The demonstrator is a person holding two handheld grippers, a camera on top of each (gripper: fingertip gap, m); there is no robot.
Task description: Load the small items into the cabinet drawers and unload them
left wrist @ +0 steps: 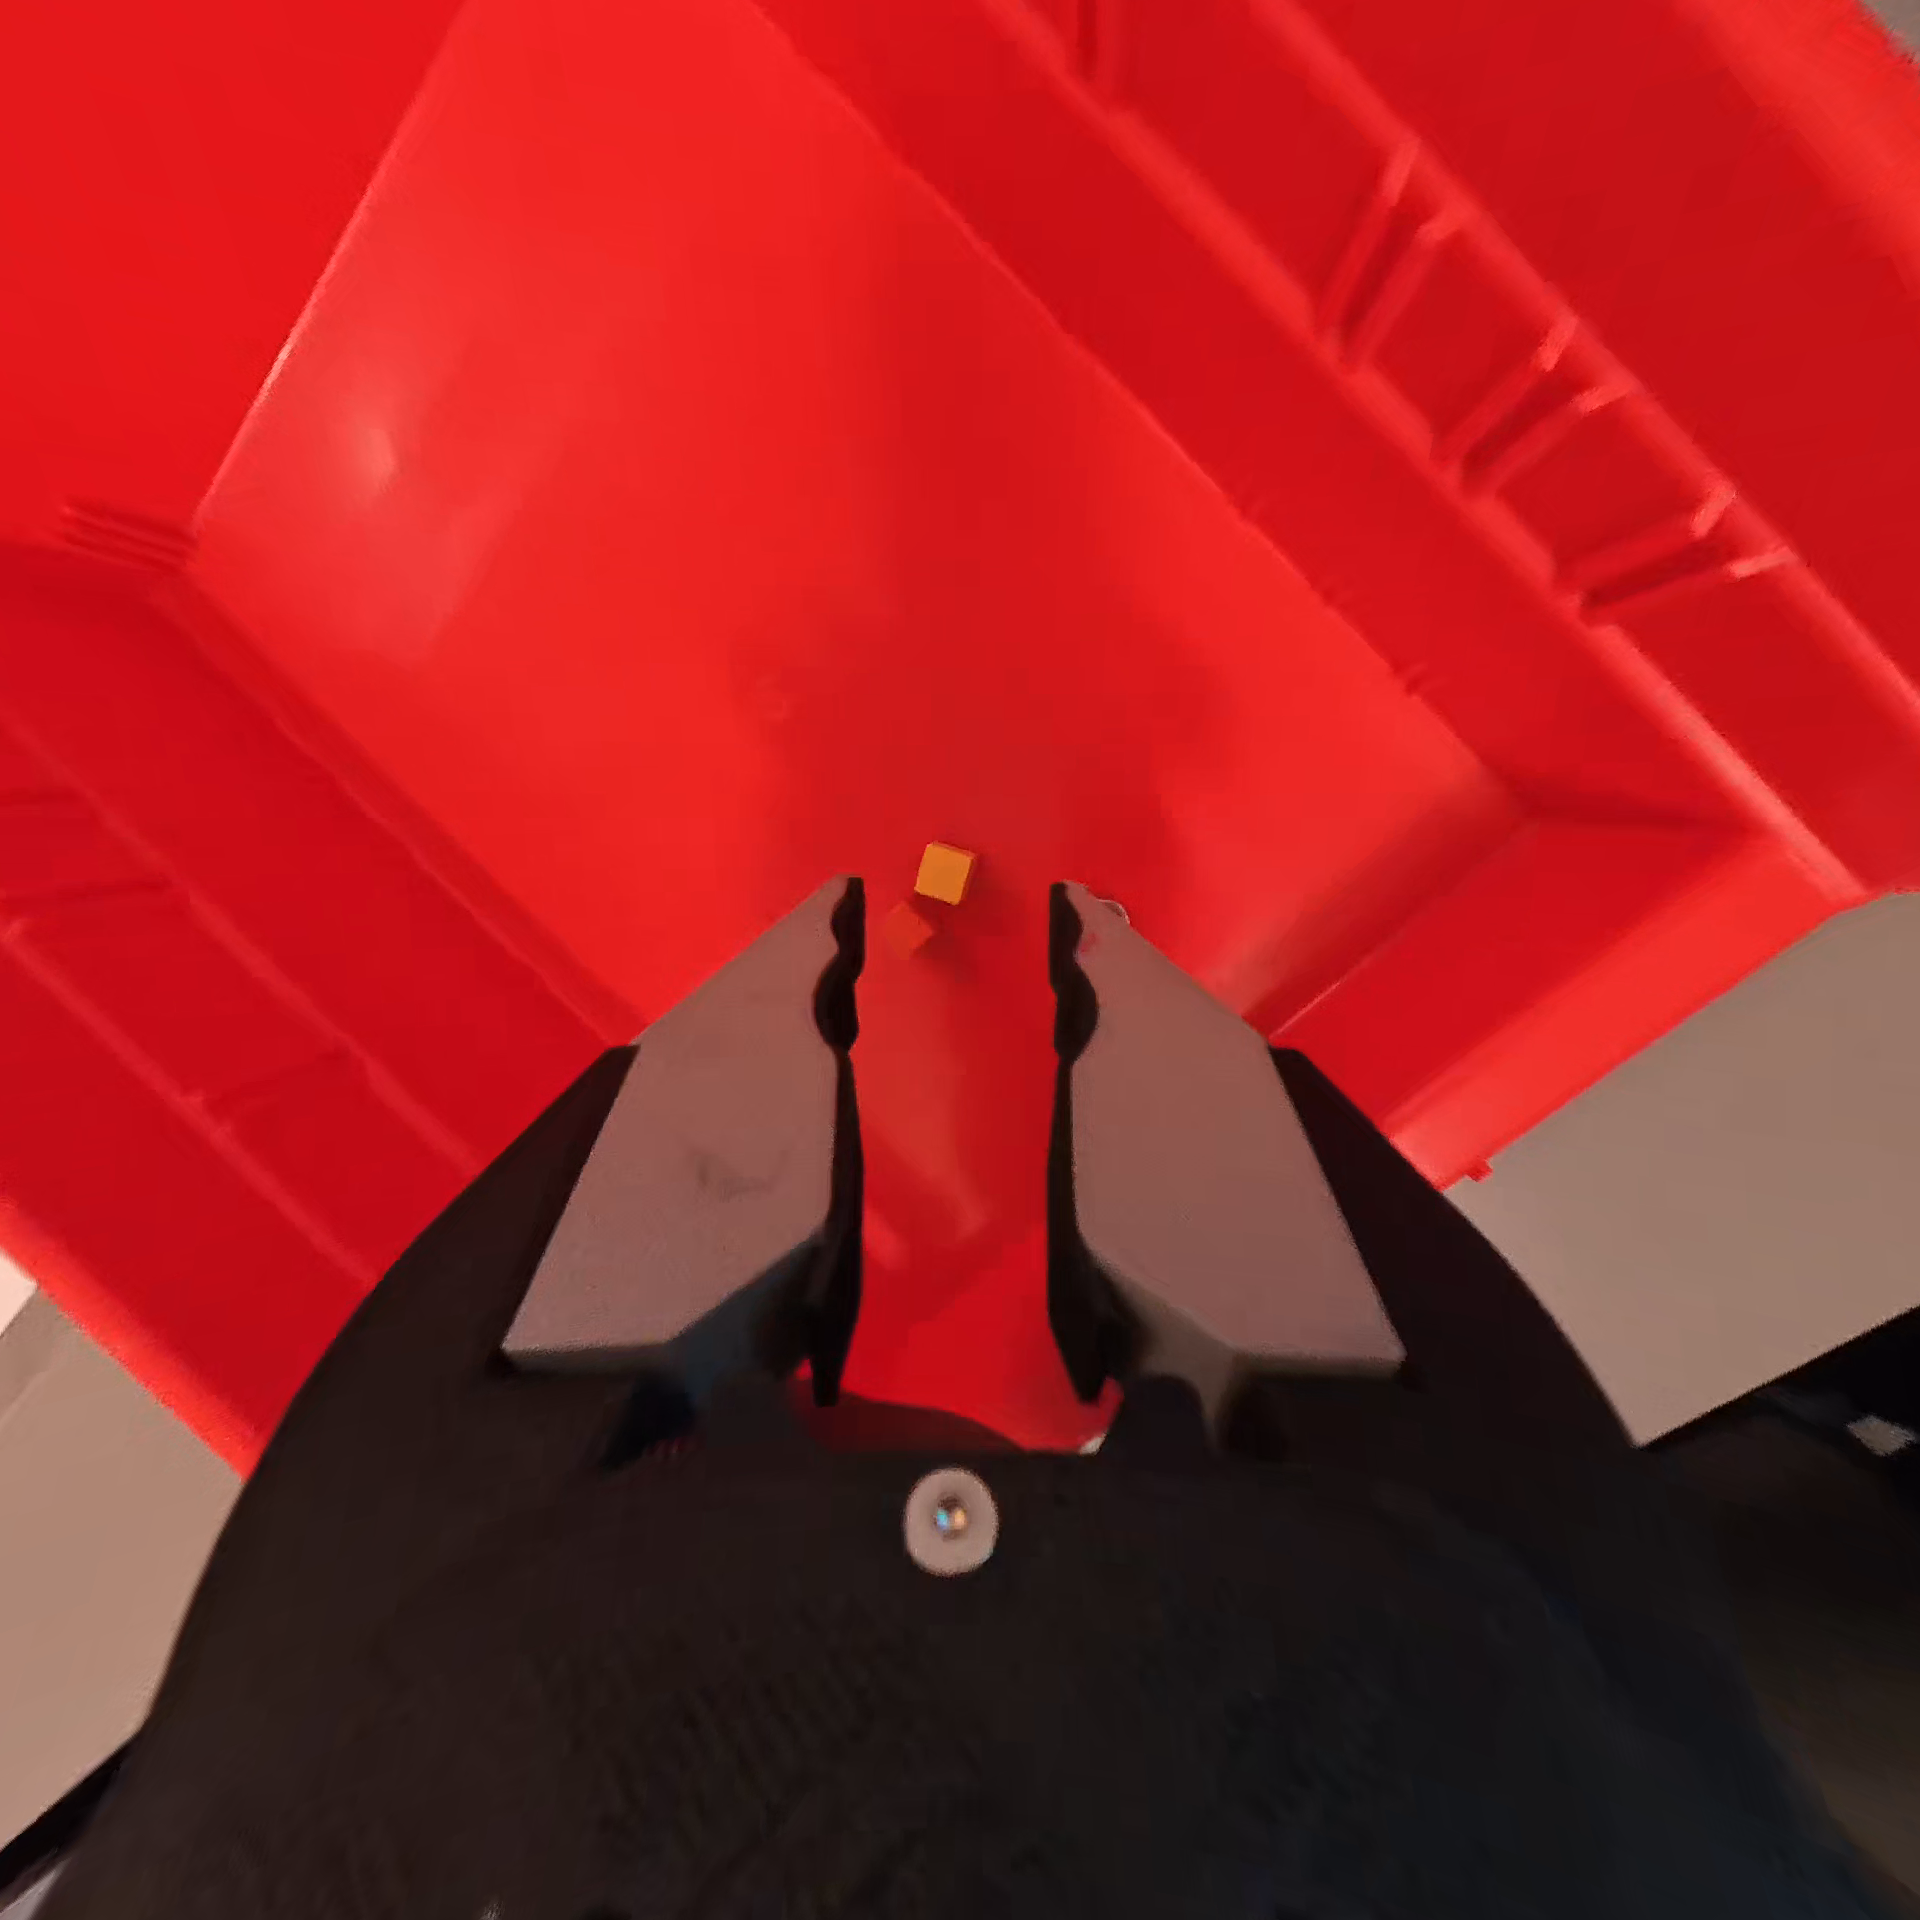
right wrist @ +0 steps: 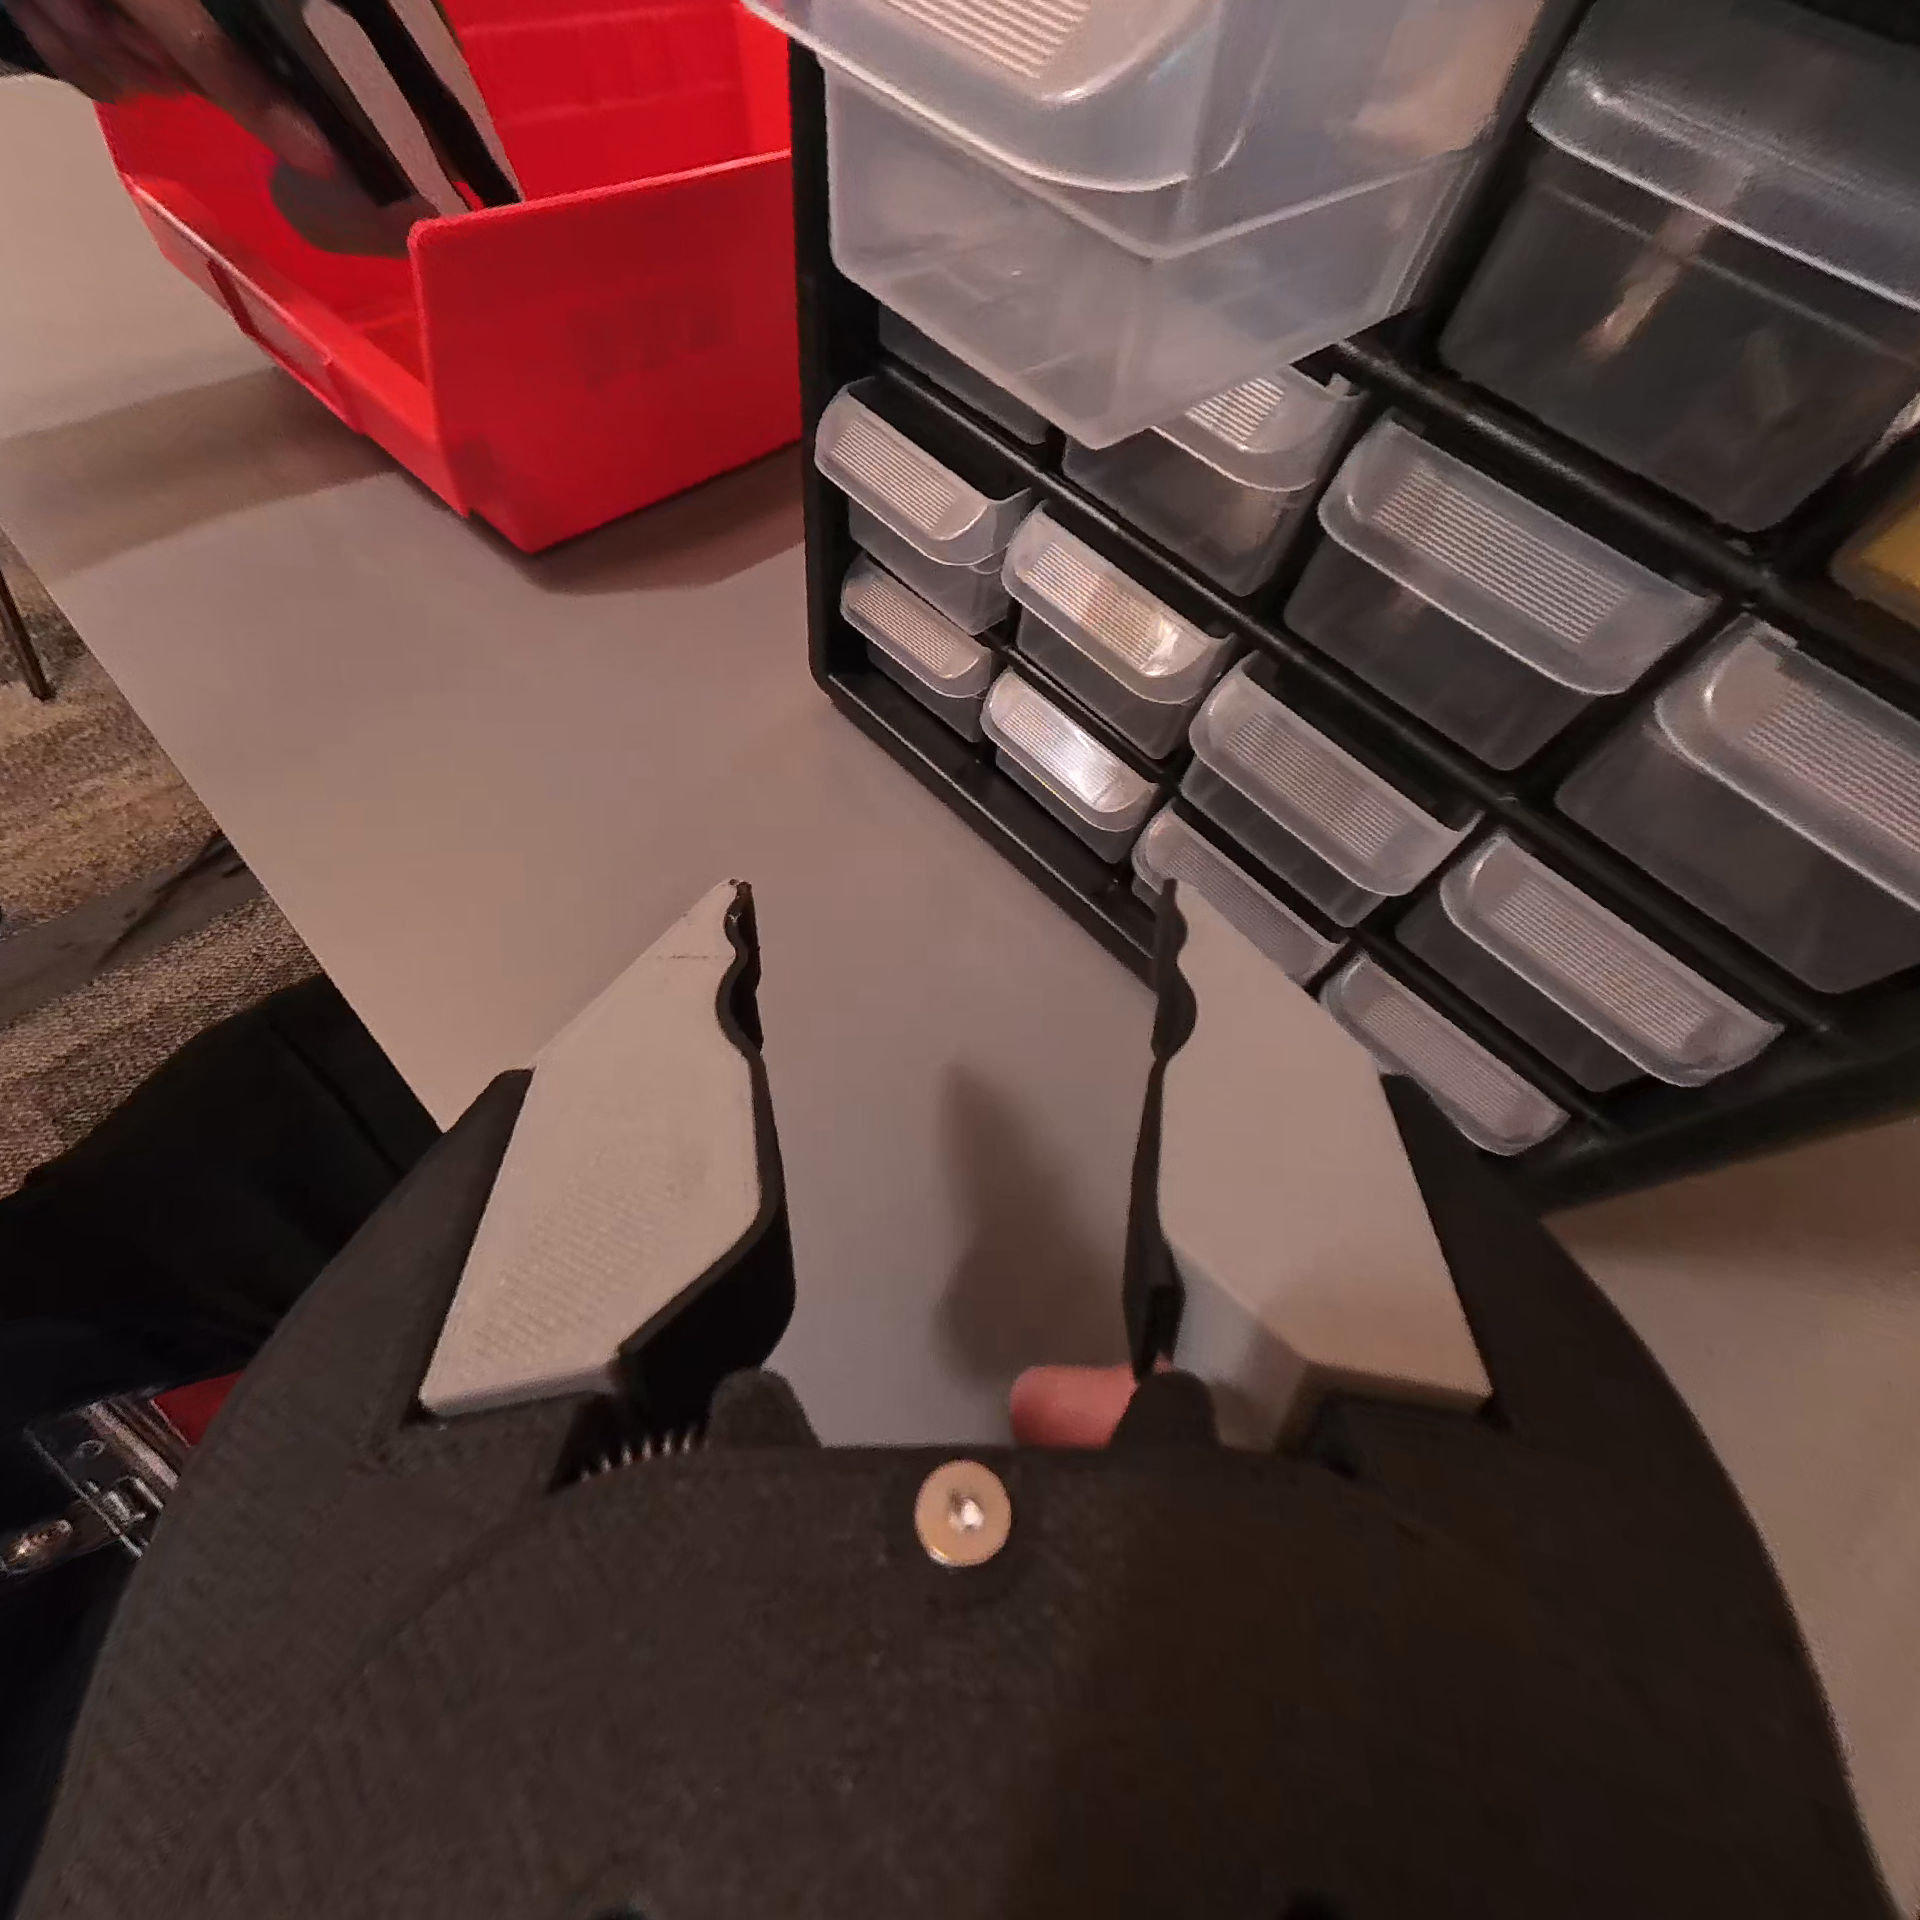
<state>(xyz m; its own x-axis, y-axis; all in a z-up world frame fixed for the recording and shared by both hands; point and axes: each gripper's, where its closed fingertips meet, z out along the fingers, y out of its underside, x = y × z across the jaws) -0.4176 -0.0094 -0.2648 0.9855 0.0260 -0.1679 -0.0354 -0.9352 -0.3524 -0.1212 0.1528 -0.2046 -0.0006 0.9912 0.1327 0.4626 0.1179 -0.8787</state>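
L gripper (left wrist: 956, 899) is reaching into the red bin (left wrist: 727, 468), jaws standing apart, nothing clamped; an orange cube (left wrist: 945, 871) and a red cube (left wrist: 907, 928) are lying on the bin floor just ahead of the tips. R gripper (right wrist: 956, 904) is hovering released over the grey table (right wrist: 520, 727), near the black drawer cabinet (right wrist: 1455, 675), whose clear top drawer (right wrist: 1122, 229) is sticking out.

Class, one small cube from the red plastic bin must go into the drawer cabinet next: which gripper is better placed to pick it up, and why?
Left. The left gripper hangs open inside the red plastic bin, just short of the small orange cube. The right gripper is open over the grey table, away from the bin.
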